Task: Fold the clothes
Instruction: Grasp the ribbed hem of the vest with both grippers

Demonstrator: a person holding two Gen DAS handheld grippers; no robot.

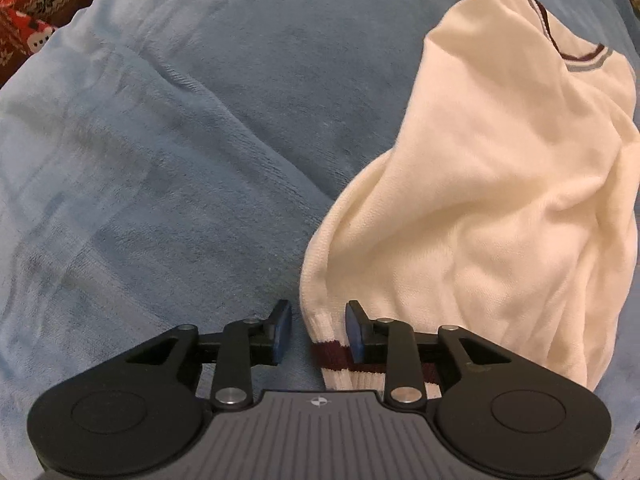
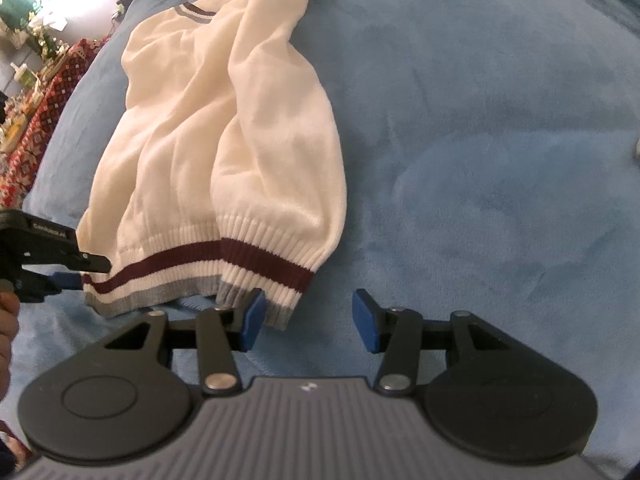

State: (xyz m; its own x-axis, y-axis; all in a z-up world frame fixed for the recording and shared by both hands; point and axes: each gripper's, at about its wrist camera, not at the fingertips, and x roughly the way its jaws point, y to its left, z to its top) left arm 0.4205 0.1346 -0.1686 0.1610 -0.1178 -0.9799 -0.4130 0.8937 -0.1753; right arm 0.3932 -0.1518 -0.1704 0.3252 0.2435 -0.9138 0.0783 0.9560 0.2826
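My left camera looks steeply down, close over the cream sweater's (image 1: 500, 200) left hem corner; my right one hangs close over its right corner. Both share the sweater, its striped hem (image 2: 200, 264) and the blue blanket (image 2: 480, 140)

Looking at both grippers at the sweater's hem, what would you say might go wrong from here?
1. The left gripper is open around the hem corner; it may close on one layer only.
2. The right gripper has only the folded sleeve cuff at its left finger; lifting could undo the sweater fold.
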